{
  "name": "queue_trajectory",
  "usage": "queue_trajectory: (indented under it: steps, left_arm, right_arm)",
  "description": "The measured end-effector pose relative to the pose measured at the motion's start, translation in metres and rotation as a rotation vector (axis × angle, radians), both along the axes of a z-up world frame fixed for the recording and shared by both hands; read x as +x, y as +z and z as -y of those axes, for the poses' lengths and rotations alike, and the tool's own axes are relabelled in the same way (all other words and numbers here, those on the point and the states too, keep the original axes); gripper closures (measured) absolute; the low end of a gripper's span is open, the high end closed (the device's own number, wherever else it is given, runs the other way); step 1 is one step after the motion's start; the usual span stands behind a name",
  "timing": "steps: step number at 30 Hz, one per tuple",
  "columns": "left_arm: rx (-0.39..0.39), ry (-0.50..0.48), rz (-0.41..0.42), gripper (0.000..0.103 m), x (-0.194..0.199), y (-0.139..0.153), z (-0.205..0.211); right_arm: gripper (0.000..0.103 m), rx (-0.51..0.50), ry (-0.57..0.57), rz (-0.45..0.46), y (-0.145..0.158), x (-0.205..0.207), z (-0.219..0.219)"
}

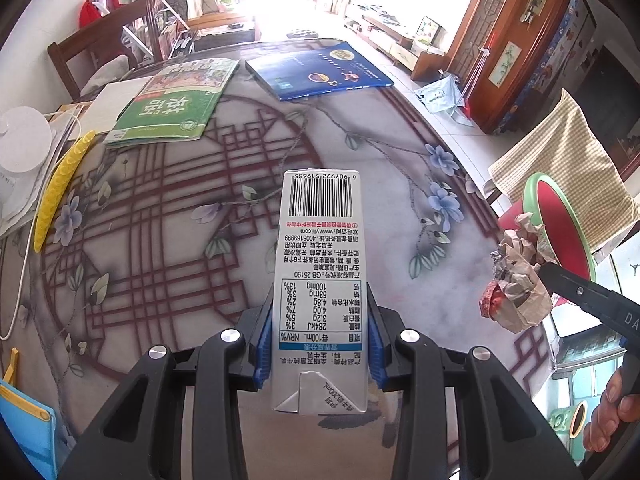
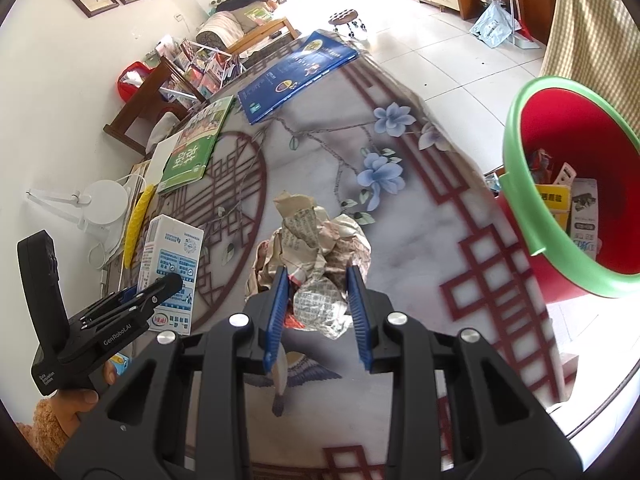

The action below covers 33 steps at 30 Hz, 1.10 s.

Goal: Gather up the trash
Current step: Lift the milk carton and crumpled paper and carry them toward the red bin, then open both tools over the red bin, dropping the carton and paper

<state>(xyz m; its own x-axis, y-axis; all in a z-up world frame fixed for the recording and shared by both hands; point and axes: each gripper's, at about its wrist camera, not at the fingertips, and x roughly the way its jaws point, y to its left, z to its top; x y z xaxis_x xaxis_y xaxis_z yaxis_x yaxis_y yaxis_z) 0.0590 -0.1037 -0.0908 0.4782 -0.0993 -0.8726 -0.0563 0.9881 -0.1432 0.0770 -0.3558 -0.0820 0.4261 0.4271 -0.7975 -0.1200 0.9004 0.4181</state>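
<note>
The left claw [image 1: 320, 344] pinches a milk carton [image 1: 320, 280] above the patterned worktop [image 1: 180, 240], and the right claw [image 2: 318, 312] clamps a crumpled paper wad [image 2: 316, 240] just short of the red bin [image 2: 580, 200], which already seems to hold a few packets. Farther back lie a yellow strip [image 1: 60, 188], a green book [image 1: 176, 104] and a blue book [image 1: 320, 70], well clear of both claws
</note>
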Motion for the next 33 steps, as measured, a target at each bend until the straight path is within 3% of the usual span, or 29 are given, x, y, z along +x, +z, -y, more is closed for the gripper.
queue_trajectory:
  steps: [27,33]
  left_arm:
    - [0.026,0.024,0.041,0.068,0.011,0.021,0.071]
    - [-0.017,-0.022,0.059,0.068,0.029,0.030,0.109]
  right_arm:
    - [0.073,0.051,0.006,0.035,0.011,0.017,0.077]
    - [0.073,0.043,-0.043,0.071,0.019,0.025,0.110]
